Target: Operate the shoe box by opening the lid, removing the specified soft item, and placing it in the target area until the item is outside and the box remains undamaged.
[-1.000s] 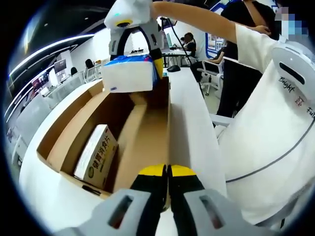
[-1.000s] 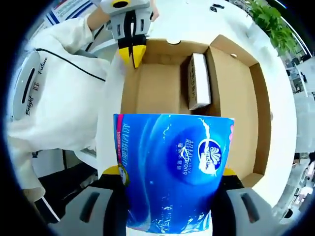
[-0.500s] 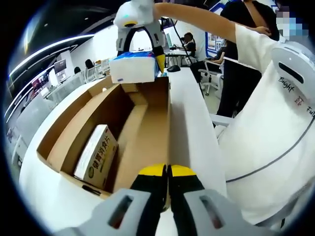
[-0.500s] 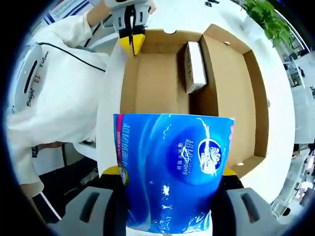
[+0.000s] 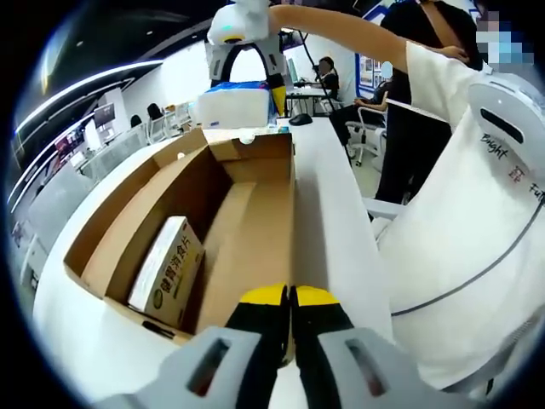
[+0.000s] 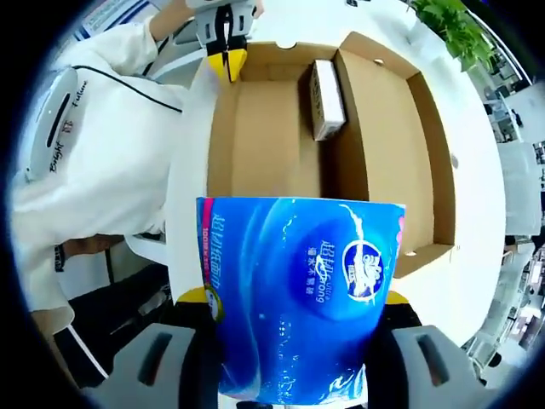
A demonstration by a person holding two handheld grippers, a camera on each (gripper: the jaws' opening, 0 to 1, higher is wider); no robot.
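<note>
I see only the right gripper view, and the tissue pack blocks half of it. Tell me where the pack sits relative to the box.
Observer: In the left gripper view, the tissue pack hangs in the right claw above the far end of the cardboard box, clear of its rim.
Operator: Describe the small carton inside.
Observer: The small carton lies flat along one long wall. Its upper face carries green and yellow print.
Operator: Report the left claw.
Observer: The left claw has its jaws together, apparently on the top edge of the opposite long wall at the near end.
</note>
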